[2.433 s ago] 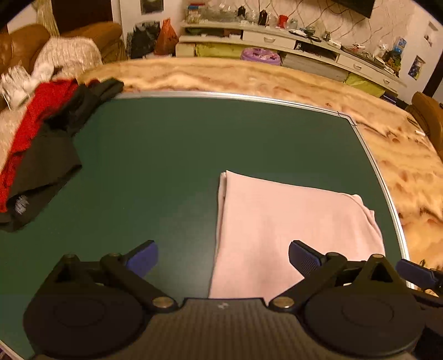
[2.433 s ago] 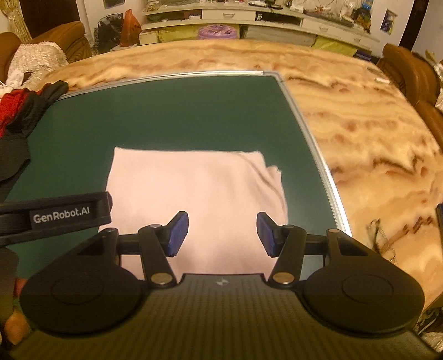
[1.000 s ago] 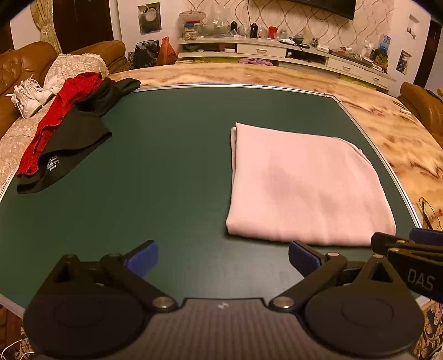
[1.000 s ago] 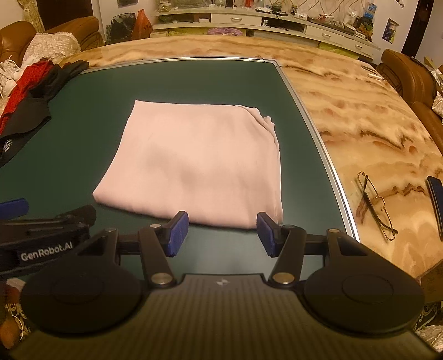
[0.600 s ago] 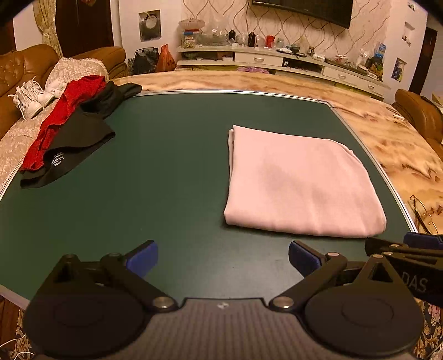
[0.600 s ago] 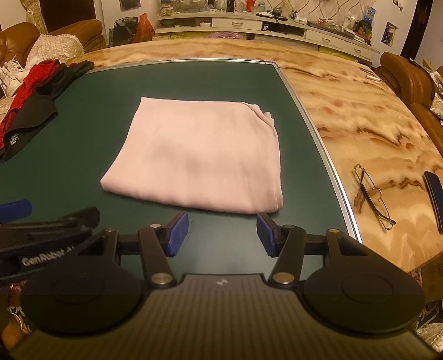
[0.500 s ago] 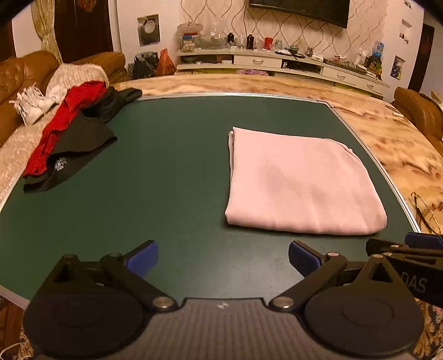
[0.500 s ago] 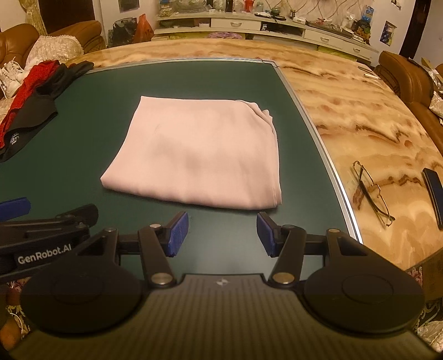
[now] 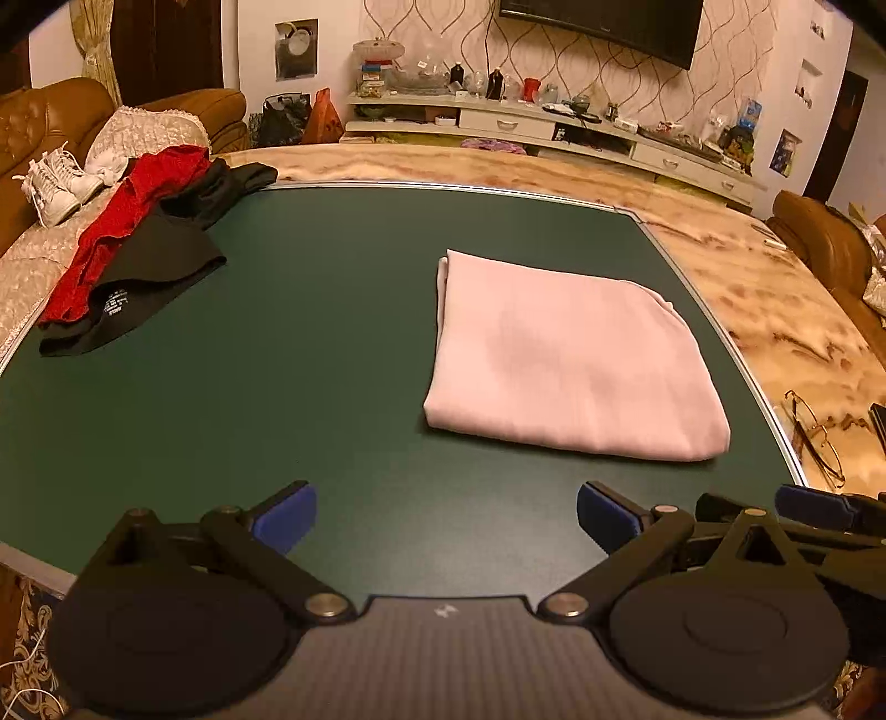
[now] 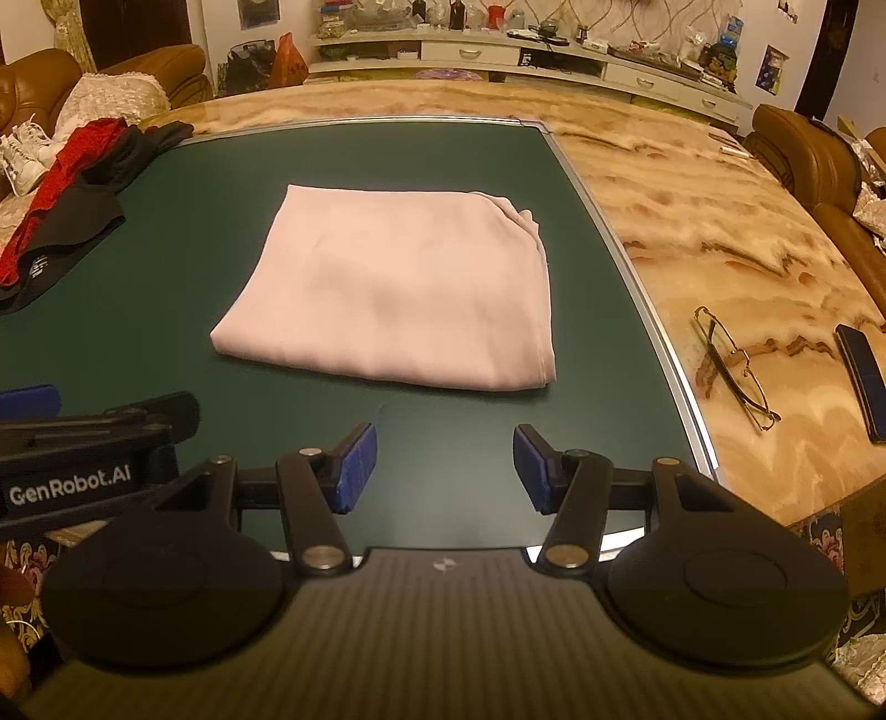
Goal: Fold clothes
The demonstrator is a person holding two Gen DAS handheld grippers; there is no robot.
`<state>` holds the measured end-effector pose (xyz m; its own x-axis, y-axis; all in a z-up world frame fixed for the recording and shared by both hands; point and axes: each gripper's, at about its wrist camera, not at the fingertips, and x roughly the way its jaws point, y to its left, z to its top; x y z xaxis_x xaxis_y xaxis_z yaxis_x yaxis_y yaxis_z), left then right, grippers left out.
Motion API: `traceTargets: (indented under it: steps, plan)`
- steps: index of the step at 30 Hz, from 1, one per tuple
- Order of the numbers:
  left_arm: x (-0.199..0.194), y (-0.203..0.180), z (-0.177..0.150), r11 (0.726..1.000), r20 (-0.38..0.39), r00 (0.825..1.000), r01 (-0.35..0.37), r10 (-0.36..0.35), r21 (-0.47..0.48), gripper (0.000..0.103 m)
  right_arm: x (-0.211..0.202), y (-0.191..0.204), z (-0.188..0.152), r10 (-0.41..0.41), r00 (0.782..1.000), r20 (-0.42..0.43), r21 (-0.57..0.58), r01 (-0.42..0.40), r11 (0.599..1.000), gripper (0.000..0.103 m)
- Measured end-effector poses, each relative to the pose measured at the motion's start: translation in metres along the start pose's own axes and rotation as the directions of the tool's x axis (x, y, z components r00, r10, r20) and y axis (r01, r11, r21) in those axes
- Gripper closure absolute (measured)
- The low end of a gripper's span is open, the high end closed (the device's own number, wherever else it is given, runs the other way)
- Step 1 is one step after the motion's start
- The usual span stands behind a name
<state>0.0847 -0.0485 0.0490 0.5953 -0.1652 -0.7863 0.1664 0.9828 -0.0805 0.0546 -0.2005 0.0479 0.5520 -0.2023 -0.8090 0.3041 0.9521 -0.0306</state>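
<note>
Pink folded garment [image 9: 570, 360] flat on green mat [image 9: 310, 343]; red-and-black pile [image 9: 127, 266] at ten o'clock. Left gripper [image 9: 446, 518], right gripper [image 10: 444, 468]: jaws apart, empty.

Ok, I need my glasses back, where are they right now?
The glasses lie on the marble tabletop, just right of the green mat's metal edge, with a dark phone further right.

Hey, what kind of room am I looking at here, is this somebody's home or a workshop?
Most likely a home living room. A wall-mounted television hangs above a long low cabinet crowded with bottles and ornaments, brown leather sofas stand along the side, and laundry lies on a green mat on the marble-look table.
</note>
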Motion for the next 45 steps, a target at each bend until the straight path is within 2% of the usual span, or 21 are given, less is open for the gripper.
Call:
traceTargets:
  steps: [14,24,37,45]
  plan:
    - [0.006,0.0,-0.028,1.0,-0.008,1.0,-0.02,0.02,0.003,0.0,-0.004,-0.003,-0.02,-0.003,1.0,0.003,0.02,0.003,1.0,0.041]
    - [0.011,-0.005,-0.034,1.0,0.005,1.0,-0.022,0.022,0.008,0.0,0.006,-0.005,-0.03,-0.028,1.0,-0.009,0.02,0.028,0.999,0.041]
    - [0.029,-0.012,-0.036,1.0,-0.014,1.0,-0.02,0.02,0.022,0.0,0.023,-0.009,-0.033,-0.035,0.999,-0.027,0.023,0.035,0.999,0.041]
    - [0.038,-0.025,-0.04,0.997,-0.017,0.999,-0.037,0.038,0.069,0.0,0.031,-0.012,-0.036,-0.032,0.999,-0.03,0.015,0.033,0.999,0.041]
